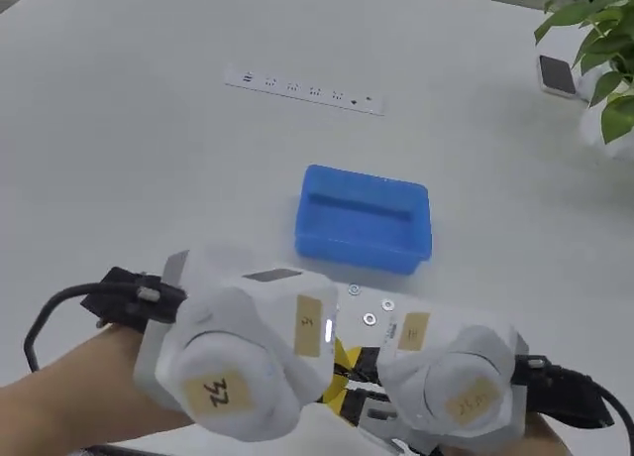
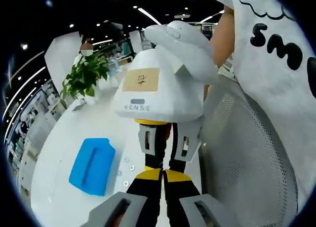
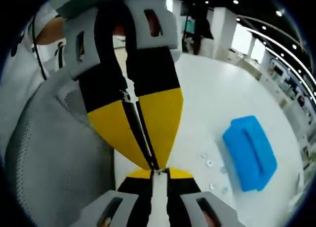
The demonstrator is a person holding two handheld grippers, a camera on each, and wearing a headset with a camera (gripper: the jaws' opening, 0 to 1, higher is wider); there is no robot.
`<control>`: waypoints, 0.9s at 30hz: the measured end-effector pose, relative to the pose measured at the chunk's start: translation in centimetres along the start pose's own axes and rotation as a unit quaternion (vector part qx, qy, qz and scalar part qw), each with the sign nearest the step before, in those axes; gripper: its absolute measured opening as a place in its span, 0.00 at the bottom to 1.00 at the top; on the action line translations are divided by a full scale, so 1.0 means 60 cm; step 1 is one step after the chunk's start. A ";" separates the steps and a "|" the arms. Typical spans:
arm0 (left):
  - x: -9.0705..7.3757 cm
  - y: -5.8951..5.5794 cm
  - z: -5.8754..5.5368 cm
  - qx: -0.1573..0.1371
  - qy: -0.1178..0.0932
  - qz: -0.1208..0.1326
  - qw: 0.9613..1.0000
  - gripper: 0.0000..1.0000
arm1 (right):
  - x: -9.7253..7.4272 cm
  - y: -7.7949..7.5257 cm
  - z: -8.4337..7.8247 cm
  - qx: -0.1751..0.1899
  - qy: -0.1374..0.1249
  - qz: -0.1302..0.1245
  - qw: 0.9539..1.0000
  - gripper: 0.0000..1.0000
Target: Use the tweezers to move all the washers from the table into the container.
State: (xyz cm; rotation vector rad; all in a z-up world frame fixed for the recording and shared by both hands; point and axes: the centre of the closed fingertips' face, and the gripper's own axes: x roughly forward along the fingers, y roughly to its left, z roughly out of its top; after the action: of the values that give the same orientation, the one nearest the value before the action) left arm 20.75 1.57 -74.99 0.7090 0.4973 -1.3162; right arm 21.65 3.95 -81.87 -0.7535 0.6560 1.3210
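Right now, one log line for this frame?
left gripper shut, tip-to-tip with right gripper | right gripper shut on tweezers | washers loose on table | blue container beside them

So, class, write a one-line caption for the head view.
Left gripper and right gripper meet claw to claw beside loose washers, before a blue container.

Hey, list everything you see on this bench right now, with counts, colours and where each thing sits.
container: one, blue, mid-table
washers: at least four, silver, on the table between container and grippers
tweezers: one, metallic, pinched between both grippers' jaws
power strip: one, white, far side
phone: one, dark, far right
plant: one, green, far right
table: one, white
chair: one, grey mesh
left gripper: white, jaws shut
right gripper: white, jaws shut
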 end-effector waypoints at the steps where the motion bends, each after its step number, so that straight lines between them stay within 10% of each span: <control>1: 0.000 0.001 -0.001 0.001 0.000 0.002 1.000 0.00 | 0.002 -0.001 -0.004 -0.016 0.007 -0.006 1.000 0.06; 27: -0.006 0.011 -0.029 -0.056 -0.007 0.065 0.996 0.02 | 0.004 0.002 0.017 0.006 -0.015 -0.009 1.000 0.02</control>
State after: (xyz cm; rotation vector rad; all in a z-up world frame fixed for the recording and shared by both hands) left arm 21.44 3.13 -75.81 0.6279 0.5011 -1.1620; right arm 21.59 4.90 -81.47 -0.7263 0.6319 1.3091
